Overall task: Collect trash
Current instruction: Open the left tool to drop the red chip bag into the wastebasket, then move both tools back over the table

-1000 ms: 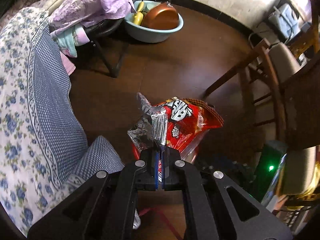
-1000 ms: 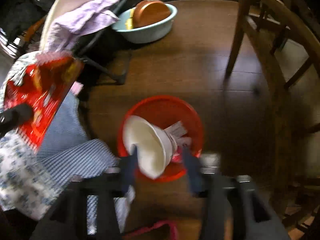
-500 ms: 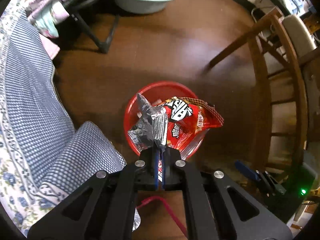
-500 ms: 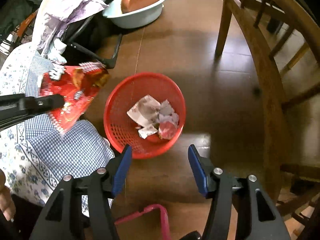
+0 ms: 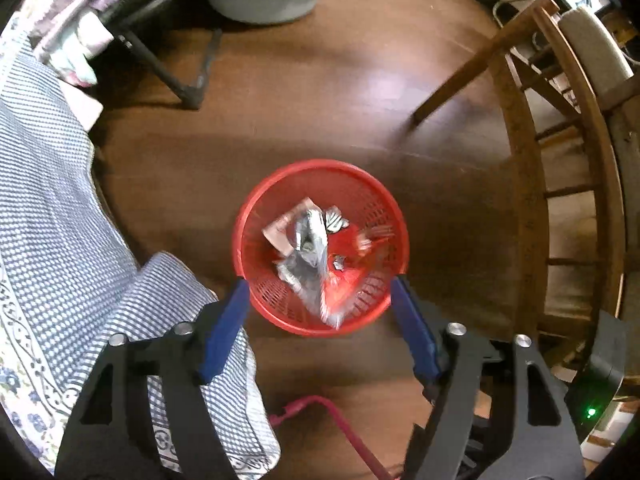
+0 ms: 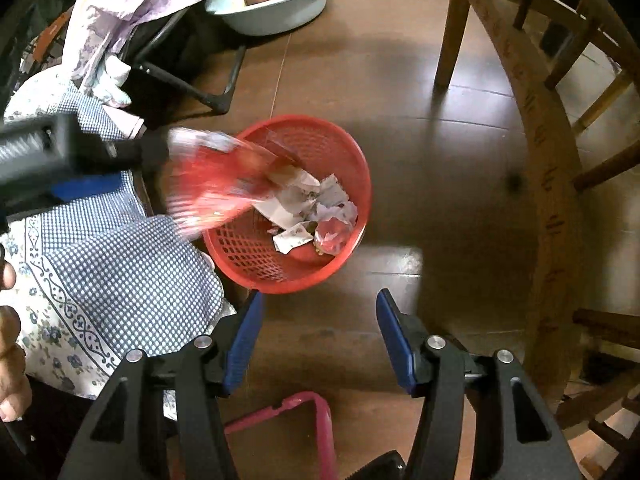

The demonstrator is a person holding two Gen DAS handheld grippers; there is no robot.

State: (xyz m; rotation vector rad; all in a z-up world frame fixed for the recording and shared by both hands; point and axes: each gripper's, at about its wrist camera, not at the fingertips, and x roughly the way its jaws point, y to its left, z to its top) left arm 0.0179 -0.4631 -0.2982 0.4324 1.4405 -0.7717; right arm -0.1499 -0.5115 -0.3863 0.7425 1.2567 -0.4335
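Observation:
A red mesh basket (image 5: 280,184) stands on the dark wooden floor, straight below my left gripper (image 5: 318,282). Its jaws are opening and stand wide apart. The red snack bag (image 5: 316,264) with its silver inside is a blur, falling free between them into the basket. In the right wrist view the same bag (image 6: 216,184) streaks over the basket's (image 6: 352,152) left rim. Crumpled paper scraps (image 6: 296,200) lie inside. My right gripper (image 6: 319,296) is open and empty, just on the near side of the basket.
A light blue basin (image 5: 272,0) holding a brown pan sits at the far side. Wooden chairs (image 6: 540,120) curve along the right. Blue checked bedding (image 5: 48,200) fills the left, beside a black folding stand (image 5: 172,76). A pink frame (image 6: 316,412) lies near my right gripper.
My left gripper sank over the basket, then its jaws opened and let go of the snack bag, which now drops in. The white paper once between the right jaws went into the basket.

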